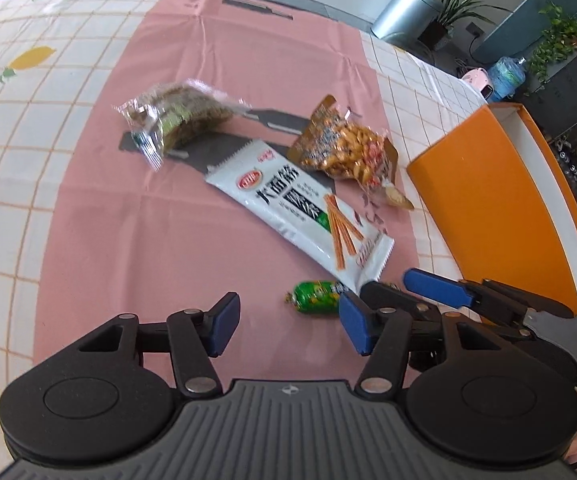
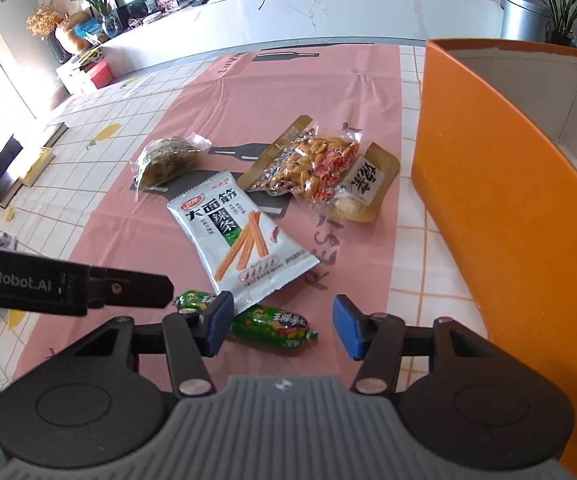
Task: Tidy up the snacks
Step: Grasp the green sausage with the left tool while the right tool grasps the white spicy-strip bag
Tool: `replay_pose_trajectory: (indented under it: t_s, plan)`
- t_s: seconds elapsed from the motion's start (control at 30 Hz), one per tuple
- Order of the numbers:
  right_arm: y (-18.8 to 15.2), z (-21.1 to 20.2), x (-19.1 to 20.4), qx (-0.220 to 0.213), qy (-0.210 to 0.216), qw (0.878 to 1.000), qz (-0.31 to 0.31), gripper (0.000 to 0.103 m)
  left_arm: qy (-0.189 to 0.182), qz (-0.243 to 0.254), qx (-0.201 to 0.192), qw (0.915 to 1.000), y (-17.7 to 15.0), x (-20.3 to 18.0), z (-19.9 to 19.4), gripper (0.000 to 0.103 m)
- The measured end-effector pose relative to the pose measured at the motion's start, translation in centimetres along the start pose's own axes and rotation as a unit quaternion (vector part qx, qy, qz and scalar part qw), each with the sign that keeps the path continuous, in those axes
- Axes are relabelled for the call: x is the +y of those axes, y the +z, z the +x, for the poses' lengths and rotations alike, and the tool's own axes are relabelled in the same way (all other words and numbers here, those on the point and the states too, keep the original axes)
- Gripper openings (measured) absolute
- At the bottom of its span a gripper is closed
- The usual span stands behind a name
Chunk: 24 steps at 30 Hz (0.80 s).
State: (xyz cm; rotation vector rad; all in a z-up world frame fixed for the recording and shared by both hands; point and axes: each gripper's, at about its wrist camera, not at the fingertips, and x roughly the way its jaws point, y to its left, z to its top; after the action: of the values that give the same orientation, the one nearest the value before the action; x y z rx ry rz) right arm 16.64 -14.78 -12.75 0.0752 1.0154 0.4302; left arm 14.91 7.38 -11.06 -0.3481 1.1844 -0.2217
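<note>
1. Left wrist view: left tool open above pink cloth on tabletop, nothing between blue pads; small green sausage packet just ahead.
2. Right wrist view: right tool open, gripping nothing; second green sausage packet lying between pads, touching neither clearly.
3. White rectangular snack pouch beyond; open orange cardboard box at right.

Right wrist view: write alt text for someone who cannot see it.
Open blue-tipped tongs hang over a green sausage snack on a pink cloth, not gripping it. Beyond lie a white snack packet, a clear bag of peanuts and a wrapped brown snack. An open orange box stands to the right; the other tongs enter from the left.
</note>
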Motion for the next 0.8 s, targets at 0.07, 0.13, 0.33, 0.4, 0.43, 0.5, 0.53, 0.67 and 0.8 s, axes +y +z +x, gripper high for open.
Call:
replay_pose_trajectory:
  t_s: [0.07, 0.13, 0.33, 0.4, 0.43, 0.5, 0.53, 0.67, 0.8]
  plan:
    - [-0.2, 0.1, -0.2, 0.002, 0.016, 1.000, 0.016, 0.042, -0.004, -0.007, 0.008, 0.9999, -0.5, 0.0, 0.1, 0.058]
    - [-0.3, 0.1, -0.1, 0.007, 0.028, 0.999, 0.033, 0.039, -0.007, -0.017, 0.011, 0.9998, -0.9, 0.1, 0.1, 0.053]
    - [-1.0, 0.4, 1.0, 0.029, 0.074, 0.995, 0.062, 0.020, -0.008, -0.066, 0.011, 0.9977, -1.7, 1.6, -0.2, 0.046]
    - [-1.3, 0.6, 1.4, 0.035, 0.087, 0.993, 0.071, 0.014, -0.006, -0.086, 0.006, 0.9963, -1.8, 2.1, -0.4, 0.045]
    - [-1.5, 0.6, 1.6, 0.037, 0.094, 0.992, 0.072, 0.014, -0.007, -0.093, 0.002, 0.9957, -1.8, 2.3, -0.5, 0.045]
    - [-1.7, 0.7, 2.1, 0.043, 0.101, 0.991, 0.073, 0.011, -0.011, -0.108, 0.000, 0.9941, -1.8, 2.7, -0.5, 0.045]
    - [-1.8, 0.7, 2.5, 0.046, 0.105, 0.991, 0.071, 0.011, -0.010, -0.113, -0.003, 0.9936, -1.9, 2.8, -0.6, 0.044]
    - [-1.8, 0.9, 3.6, 0.046, 0.103, 0.992, 0.061, 0.008, -0.004, -0.117, -0.010, 0.9931, -1.8, 2.9, -0.8, 0.044]
    - [-1.6, 0.2, 4.4, 0.036, 0.078, 0.996, 0.030, 0.011, -0.009, -0.120, -0.016, 0.9926, -1.8, 2.9, -1.2, 0.045]
